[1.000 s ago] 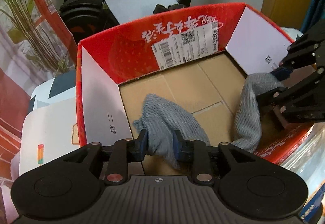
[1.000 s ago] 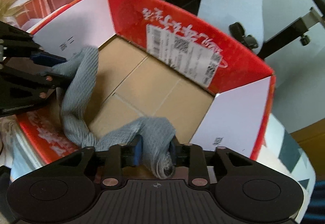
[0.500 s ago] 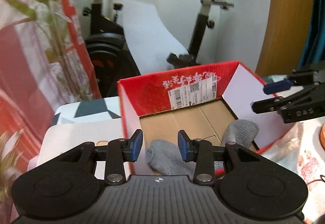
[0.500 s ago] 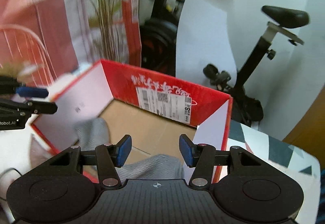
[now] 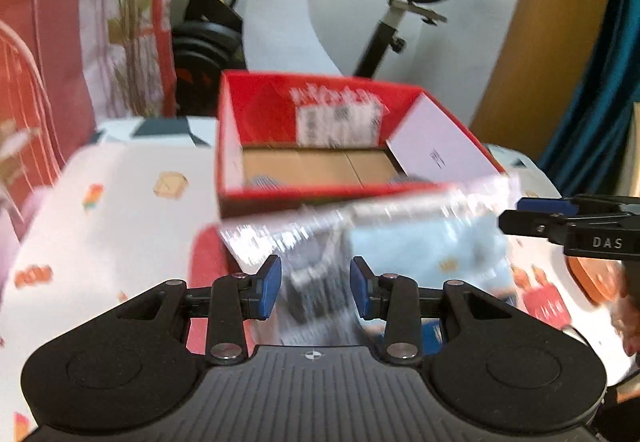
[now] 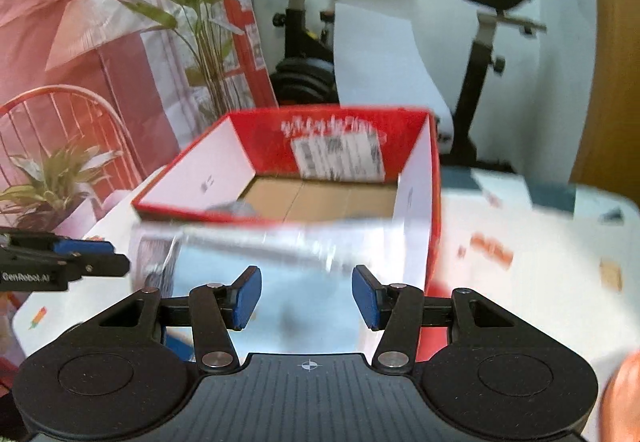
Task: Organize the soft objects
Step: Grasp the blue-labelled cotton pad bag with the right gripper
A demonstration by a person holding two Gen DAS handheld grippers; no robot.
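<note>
Both your grippers are empty: the left gripper point(image 5: 316, 292) and the right gripper point(image 6: 307, 297) have their jaws partly spread, having just opened off the grey cloth point(image 6: 232, 209), which lies ahead of the jaws inside the red box point(image 5: 320, 197). Directly beneath both jaws sits a clear-wrapped packet point(image 5: 420, 242) on the table point(image 5: 100, 226), about equally near each hand, long axis crosswise.

exercise bike point(image 6: 492, 41) against white wall point(image 6: 560, 73); perhaps curtains point(image 5: 600, 101).

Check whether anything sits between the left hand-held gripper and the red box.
Yes: a clear plastic-wrapped package lies on the table before the near wall of the red box, ahead of the open left hand-held gripper.
</note>
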